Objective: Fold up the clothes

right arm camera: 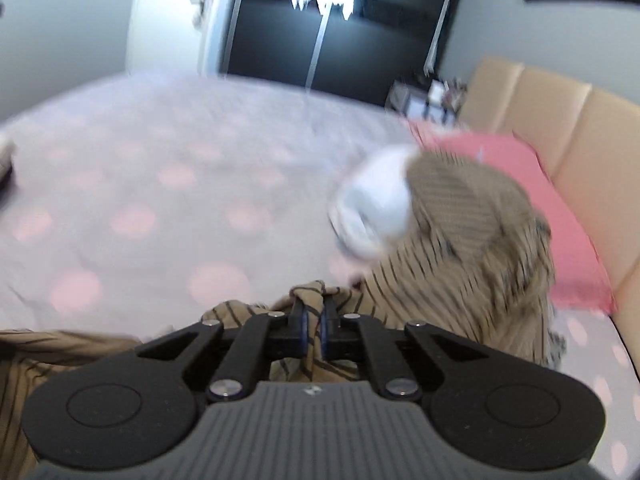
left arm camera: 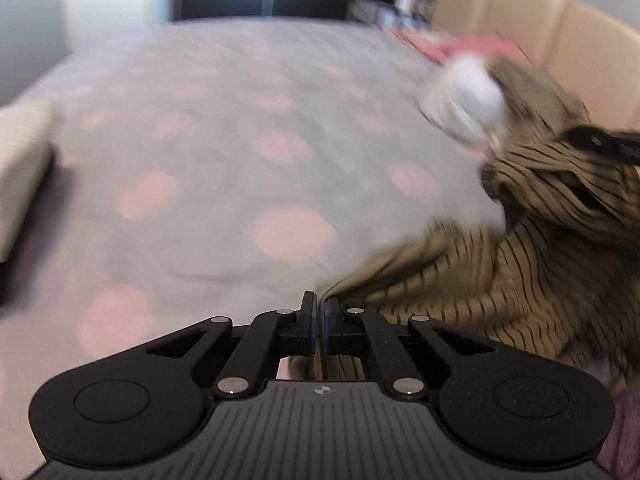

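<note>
I've got both claws pinched on the striped tan shirt (left arm camera: 540, 248), left gripper (left arm camera: 320, 312) and right gripper (right arm camera: 314, 314) each clamping an edge, shirt bunched over the spotted bedsheet (left arm camera: 208, 160), mid-lift by my read; next I'd spread it flat.

Motion blur smeared your whole bedspread (left arm camera: 224, 128), its pink dots gone soft. That white thing (left arm camera: 464, 92) beside the striped garment (left arm camera: 560, 248) was too blurred to name in either view. Your left gripper (left arm camera: 319, 308) hid the pinched cloth edge between its closed jaws; your right gripper (right arm camera: 313, 312) did the same. The garment ran off the right edge of the left view. The clutter (right arm camera: 432, 96) by the headboard (right arm camera: 560, 120) was too small to read.
</note>
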`<state>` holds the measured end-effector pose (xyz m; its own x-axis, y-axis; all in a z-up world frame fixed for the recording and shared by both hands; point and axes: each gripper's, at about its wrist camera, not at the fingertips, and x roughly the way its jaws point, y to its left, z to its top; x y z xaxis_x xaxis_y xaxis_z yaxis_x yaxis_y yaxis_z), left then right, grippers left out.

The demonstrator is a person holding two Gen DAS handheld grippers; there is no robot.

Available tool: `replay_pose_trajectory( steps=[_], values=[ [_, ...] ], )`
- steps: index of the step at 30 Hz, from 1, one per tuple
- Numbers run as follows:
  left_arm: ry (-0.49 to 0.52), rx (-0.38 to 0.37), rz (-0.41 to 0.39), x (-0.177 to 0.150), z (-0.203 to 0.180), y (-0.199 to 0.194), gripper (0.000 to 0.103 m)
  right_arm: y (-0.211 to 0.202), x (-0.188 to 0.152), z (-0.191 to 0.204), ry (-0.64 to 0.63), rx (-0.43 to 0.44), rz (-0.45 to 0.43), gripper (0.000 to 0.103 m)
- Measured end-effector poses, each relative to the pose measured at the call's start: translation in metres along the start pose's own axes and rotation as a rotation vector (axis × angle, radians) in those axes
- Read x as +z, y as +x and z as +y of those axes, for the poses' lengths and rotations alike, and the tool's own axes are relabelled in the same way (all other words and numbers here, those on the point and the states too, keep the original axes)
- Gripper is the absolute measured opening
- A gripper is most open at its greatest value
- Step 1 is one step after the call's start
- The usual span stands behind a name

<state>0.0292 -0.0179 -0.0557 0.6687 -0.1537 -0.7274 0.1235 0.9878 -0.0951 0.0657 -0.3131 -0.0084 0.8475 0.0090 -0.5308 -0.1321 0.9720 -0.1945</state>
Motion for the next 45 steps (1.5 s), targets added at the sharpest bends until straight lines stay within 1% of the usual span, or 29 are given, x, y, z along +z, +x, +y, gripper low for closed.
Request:
replay_pose_trajectory(
  steps=[6, 9, 12, 15, 17, 18, 20, 22, 23, 24, 26, 27, 29, 30, 33, 37, 39, 41, 43, 45],
  values=[
    [-0.086, 0.194, -0.145, 0.002, 0.049, -0.042, 0.000, -0.025, 0.035, 0.029, -0.017, 0.103, -0.146, 0.006],
    [-0.122, 0.260, -0.163, -0.001, 0.068, -0.057, 0.000, -0.034, 0.055, 0.044, -0.014, 0.141, -0.214, 0.006],
    [-0.165, 0.270, -0.137, -0.006, 0.083, -0.061, 0.000, -0.043, 0.074, 0.056, 0.016, 0.197, -0.287, 0.006],
    [-0.178, 0.249, -0.102, -0.013, 0.088, -0.056, 0.000, -0.047, 0.090, 0.070, 0.016, 0.228, -0.336, 0.006],
    [-0.170, 0.235, -0.081, -0.016, 0.089, -0.054, 0.000, -0.044, 0.097, 0.079, -0.003, 0.209, -0.345, 0.007],
    [-0.166, 0.229, -0.073, -0.017, 0.089, -0.054, 0.000, -0.038, 0.099, 0.082, -0.013, 0.185, -0.330, 0.007],
    [-0.155, 0.218, -0.058, -0.019, 0.088, -0.052, 0.000, -0.019, 0.100, 0.083, -0.011, 0.116, -0.271, 0.010],
    [-0.147, 0.207, -0.047, -0.020, 0.088, -0.051, 0.001, 0.003, 0.098, 0.080, -0.001, 0.036, -0.191, 0.017],
    [-0.145, 0.203, -0.044, -0.020, 0.087, -0.050, 0.001, 0.012, 0.094, 0.075, 0.010, 0.010, -0.155, 0.019],
    [-0.144, 0.199, -0.042, -0.020, 0.087, -0.050, 0.002, 0.020, 0.089, 0.071, 0.022, -0.006, -0.126, 0.021],
    [-0.139, 0.195, -0.033, -0.020, 0.086, -0.047, 0.004, 0.023, 0.081, 0.068, 0.028, -0.018, -0.101, 0.037],
    [-0.136, 0.192, -0.027, -0.020, 0.085, -0.045, 0.007, 0.024, 0.077, 0.067, 0.028, -0.021, -0.094, 0.048],
    [-0.129, 0.186, -0.016, -0.019, 0.083, -0.042, 0.011, 0.021, 0.069, 0.070, 0.006, -0.004, -0.085, 0.050],
    [-0.120, 0.183, -0.009, -0.020, 0.081, -0.040, 0.012, 0.019, 0.065, 0.074, -0.012, 0.017, -0.077, 0.050],
    [-0.097, 0.179, 0.005, -0.020, 0.075, -0.036, 0.013, 0.012, 0.050, 0.093, -0.071, 0.123, -0.033, 0.050],
    [-0.083, 0.180, 0.018, -0.019, 0.071, -0.032, 0.013, 0.004, 0.021, 0.122, -0.151, 0.248, 0.054, 0.050],
    [-0.082, 0.180, 0.023, -0.019, 0.070, -0.030, 0.013, -0.003, 0.005, 0.133, -0.175, 0.311, 0.113, 0.050],
    [-0.079, 0.181, 0.028, -0.018, 0.069, -0.028, 0.014, -0.008, -0.010, 0.143, -0.173, 0.378, 0.179, 0.050],
    [-0.076, 0.178, 0.033, -0.018, 0.068, -0.027, 0.014, -0.013, -0.026, 0.153, -0.155, 0.460, 0.256, 0.050],
    [-0.067, 0.177, 0.035, -0.018, 0.065, -0.026, 0.014, -0.022, -0.045, 0.170, -0.166, 0.545, 0.328, 0.050]
  ],
)
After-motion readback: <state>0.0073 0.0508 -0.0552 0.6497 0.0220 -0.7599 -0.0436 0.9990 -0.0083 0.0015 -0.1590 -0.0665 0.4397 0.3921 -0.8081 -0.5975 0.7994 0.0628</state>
